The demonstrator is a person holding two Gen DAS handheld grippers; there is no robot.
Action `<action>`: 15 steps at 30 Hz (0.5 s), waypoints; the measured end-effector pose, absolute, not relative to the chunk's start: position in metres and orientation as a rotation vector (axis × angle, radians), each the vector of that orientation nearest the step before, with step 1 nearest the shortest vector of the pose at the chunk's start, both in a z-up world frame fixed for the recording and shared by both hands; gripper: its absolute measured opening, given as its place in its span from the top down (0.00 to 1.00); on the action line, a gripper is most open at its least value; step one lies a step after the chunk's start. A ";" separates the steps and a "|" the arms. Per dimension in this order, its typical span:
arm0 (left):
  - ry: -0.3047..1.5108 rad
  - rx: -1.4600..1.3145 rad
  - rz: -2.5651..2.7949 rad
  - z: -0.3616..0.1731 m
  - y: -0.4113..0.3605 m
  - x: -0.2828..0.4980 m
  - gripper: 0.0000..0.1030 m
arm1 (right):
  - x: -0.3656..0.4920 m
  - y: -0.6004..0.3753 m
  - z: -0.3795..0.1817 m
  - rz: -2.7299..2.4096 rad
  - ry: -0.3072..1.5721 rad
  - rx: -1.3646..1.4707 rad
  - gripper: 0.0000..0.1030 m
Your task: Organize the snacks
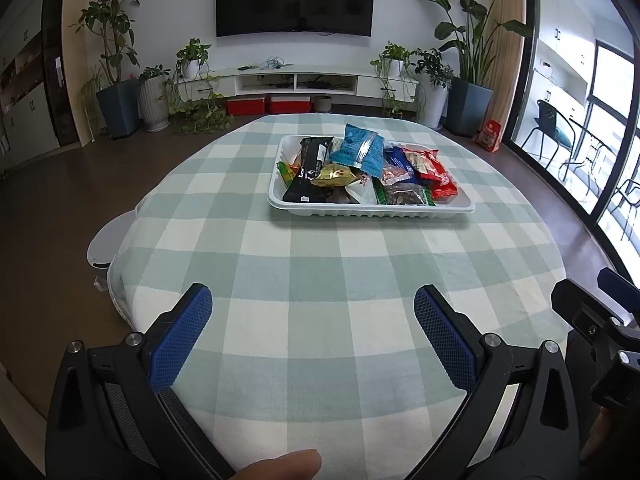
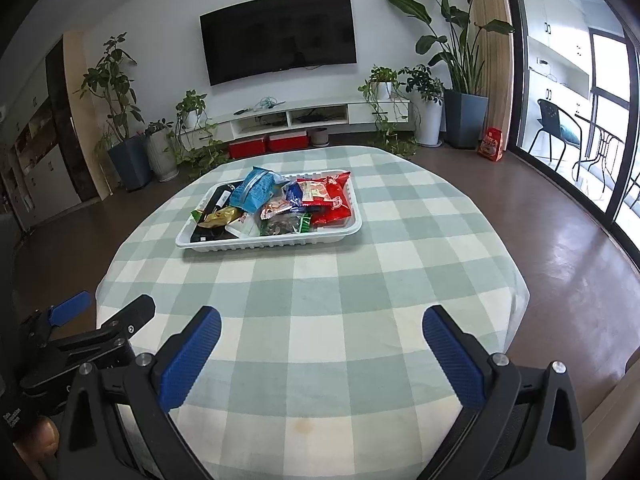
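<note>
On a round table [image 1: 280,264] draped in a green-and-white checked cloth, a white tray [image 1: 372,211] heaped with snack packets sits toward the far side, well apart from both tools. At left, the left gripper [image 1: 313,332] hangs over the near edge of the cloth with its blue-padded fingers [image 1: 180,340] spread wide and nothing between them; a fingertip of the person holding it shows at the bottom of that view. Inside the tray, from left to right, lie a long black packet [image 1: 310,172], a small gold packet [image 1: 334,175], a light blue packet [image 1: 358,148] propped on top of the pile, a dark blue packet [image 1: 400,160], a green-edged bag of nuts [image 1: 404,195] at the front rim, and a red packet [image 1: 434,174] at the right end. At right, the right gripper [image 2: 322,354] is likewise held above the near part of the table, its blue fingers [image 2: 454,358] wide apart and gripping nothing. Beyond the table, a dark television [image 2: 278,36] hangs on the white wall above a low white cabinet [image 2: 304,116], flanked by potted plants [image 2: 120,120], and glass doors [image 2: 600,100] line the right side.
</note>
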State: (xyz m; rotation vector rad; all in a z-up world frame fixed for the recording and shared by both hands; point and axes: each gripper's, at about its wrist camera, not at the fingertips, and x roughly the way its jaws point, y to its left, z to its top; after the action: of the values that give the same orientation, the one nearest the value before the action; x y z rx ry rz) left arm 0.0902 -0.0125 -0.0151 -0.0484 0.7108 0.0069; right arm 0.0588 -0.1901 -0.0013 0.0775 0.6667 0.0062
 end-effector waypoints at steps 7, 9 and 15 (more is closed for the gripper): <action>0.711 -0.048 0.006 -0.014 -0.013 0.090 0.00 | 0.059 -0.190 -0.002 0.005 0.671 0.077 0.00; 0.712 -0.047 0.005 -0.015 -0.013 0.090 0.00 | 0.059 -0.190 -0.002 0.006 0.672 0.076 0.00; 0.712 -0.047 0.006 -0.015 -0.014 0.090 0.00 | 0.059 -0.190 -0.002 0.007 0.674 0.076 0.00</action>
State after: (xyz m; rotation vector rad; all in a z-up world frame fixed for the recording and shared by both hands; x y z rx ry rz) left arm 0.0896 -0.0140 -0.0152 -0.0475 0.7118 0.0059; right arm 0.0586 -0.1900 -0.0022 0.0757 0.6737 0.0071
